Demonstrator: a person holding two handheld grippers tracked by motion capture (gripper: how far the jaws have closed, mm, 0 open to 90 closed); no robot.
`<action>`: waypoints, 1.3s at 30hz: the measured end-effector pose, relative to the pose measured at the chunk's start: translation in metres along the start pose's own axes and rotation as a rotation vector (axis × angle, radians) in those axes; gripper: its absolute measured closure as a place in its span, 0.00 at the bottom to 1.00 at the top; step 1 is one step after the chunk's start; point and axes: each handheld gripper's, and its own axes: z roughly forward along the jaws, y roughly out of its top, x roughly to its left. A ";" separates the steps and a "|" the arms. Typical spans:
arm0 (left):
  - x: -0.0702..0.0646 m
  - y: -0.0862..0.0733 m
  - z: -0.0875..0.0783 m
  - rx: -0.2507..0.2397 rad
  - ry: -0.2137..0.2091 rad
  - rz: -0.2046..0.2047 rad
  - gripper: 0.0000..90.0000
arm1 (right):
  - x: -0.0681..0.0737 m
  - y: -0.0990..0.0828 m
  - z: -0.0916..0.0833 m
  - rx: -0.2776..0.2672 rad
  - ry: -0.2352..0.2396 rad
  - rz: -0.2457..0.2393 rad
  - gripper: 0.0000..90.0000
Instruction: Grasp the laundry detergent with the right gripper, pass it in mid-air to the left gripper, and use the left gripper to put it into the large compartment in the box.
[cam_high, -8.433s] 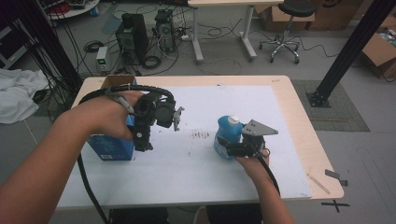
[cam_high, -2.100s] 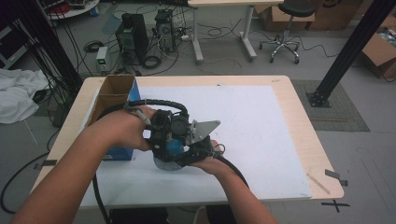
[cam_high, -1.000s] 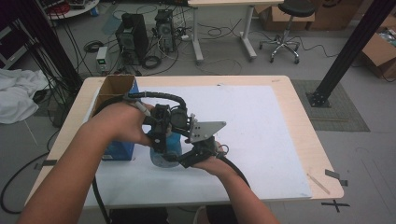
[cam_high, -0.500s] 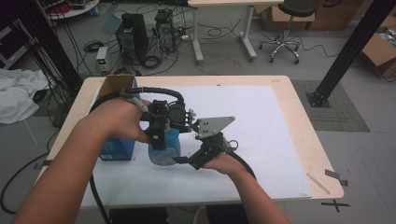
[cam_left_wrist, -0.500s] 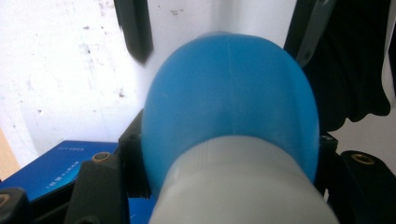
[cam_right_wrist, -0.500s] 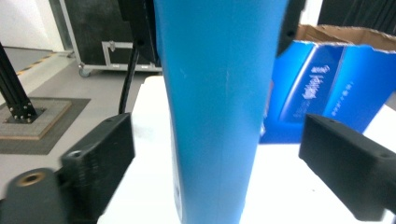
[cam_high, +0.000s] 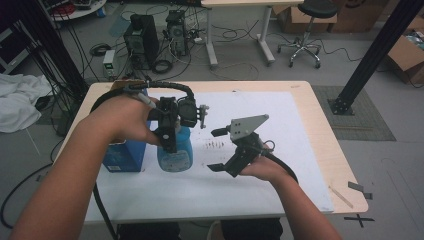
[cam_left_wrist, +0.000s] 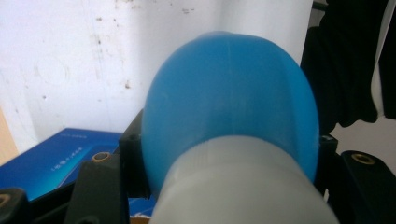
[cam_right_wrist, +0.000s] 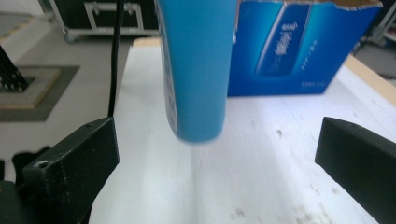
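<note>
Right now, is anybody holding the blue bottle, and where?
Yes. The left hand-held gripper is clamped on the blue bottle near its top, by the white neck. The right hand-held gripper is open and holds nothing.

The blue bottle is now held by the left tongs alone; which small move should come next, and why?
Probably carry the blue bottle sideways toward the open blue box beside it. The left tongs are shut on the bottle near its top and it hangs clear of the white sheet in the right gripper view. The right tongs are open and apart from it, so nothing blocks the way.
</note>
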 end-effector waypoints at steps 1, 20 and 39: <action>0.001 0.000 -0.001 0.004 -0.006 -0.006 0.42 | -0.001 0.000 -0.004 0.023 -0.003 -0.006 0.00; 0.045 -0.040 -0.042 -0.031 -0.062 -0.480 0.42 | -0.009 0.013 -0.046 0.434 0.003 -0.075 0.00; 0.080 -0.106 -0.079 -0.025 -0.115 -0.947 0.42 | -0.011 0.025 -0.074 0.598 -0.004 -0.120 0.00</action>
